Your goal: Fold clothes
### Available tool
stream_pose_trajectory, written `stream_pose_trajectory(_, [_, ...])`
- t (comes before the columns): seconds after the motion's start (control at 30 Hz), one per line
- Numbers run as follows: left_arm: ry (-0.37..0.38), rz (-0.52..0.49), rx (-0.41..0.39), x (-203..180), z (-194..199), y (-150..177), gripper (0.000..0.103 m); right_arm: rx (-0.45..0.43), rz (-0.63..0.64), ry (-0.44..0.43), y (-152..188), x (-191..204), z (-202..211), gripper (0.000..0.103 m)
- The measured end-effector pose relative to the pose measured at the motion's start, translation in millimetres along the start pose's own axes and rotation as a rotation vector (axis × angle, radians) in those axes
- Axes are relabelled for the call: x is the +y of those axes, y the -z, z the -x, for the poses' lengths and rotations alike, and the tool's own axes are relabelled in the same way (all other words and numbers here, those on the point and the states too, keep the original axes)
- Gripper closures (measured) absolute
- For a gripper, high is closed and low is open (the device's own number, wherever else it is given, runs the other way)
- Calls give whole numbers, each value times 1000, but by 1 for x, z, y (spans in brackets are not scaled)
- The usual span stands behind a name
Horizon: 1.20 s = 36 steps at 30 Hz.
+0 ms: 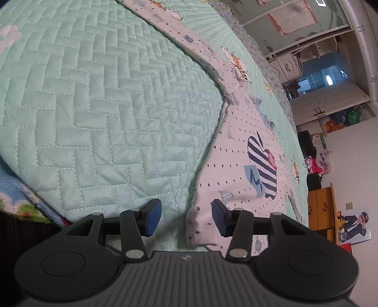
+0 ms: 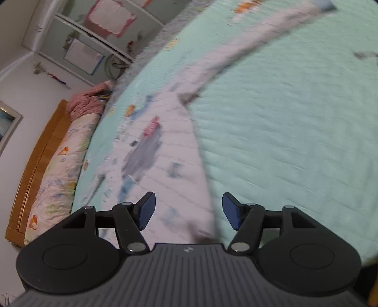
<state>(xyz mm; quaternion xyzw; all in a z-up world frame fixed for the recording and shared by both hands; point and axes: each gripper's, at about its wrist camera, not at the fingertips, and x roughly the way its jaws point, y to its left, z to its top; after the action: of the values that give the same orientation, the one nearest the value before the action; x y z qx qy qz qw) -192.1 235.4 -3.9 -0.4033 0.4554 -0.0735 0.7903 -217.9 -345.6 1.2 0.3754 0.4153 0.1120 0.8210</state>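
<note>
A white long-sleeved shirt (image 1: 238, 163) with small dark dots and a striped whale print lies flat on the mint green quilted bedspread (image 1: 99, 99). One sleeve (image 1: 189, 40) runs up and to the left. My left gripper (image 1: 186, 218) is open over the shirt's lower hem corner, the cloth lying between the blue pads without being pinched. In the right wrist view the picture is blurred; the same shirt (image 2: 163, 165) stretches away with its sleeve (image 2: 248, 44) pointing to the upper right. My right gripper (image 2: 189, 211) stands open above the shirt's edge, holding nothing.
A wooden headboard (image 2: 35, 165) with a floral pillow (image 2: 61, 179) and a pink cloth (image 2: 87, 101) borders the bed on the left. A blue fleece blanket (image 1: 21, 200) lies at the bed's near left. Wardrobe doors (image 1: 295, 21), yellow cabinets (image 1: 321, 205) and floor clutter stand beyond.
</note>
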Motion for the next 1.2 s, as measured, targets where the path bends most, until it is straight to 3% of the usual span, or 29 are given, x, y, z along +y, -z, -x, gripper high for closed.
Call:
stream_pose_trajectory(0.1, [-10, 17, -3, -2, 3, 2, 50, 50, -29, -49, 4, -12, -13, 38])
stream_pose_trajectory(0.3, [-39, 45, -16, -5, 6, 11, 50, 69, -43, -125, 2, -11, -33, 40])
stream_pose_trajectory(0.37, [-36, 95, -23, -3, 9, 13, 50, 79, -49, -126, 5, -14, -30, 54])
stream_pose_trajectory(0.43, [-28, 133, -26, 0, 13, 17, 50, 95, -52, -117, 8, -16, -30, 82])
stream_pose_trajectory(0.5, [-21, 151, -19, 3, 14, 20, 50, 107, -47, -106, 14, -18, -29, 97])
stream_pose_trajectory(0.67, [-18, 189, -14, 4, 12, 23, 48, 85, -67, -138, 24, -16, -22, 97])
stream_pose_trajectory(0.97, [127, 362, 43, 15, -9, 29, 44, -23, -246, -302, 2, -15, 2, 97])
stream_pose_trajectory(1.2, [165, 420, 41, 23, -9, 33, 45, -70, -255, -280, -15, -18, 5, 97])
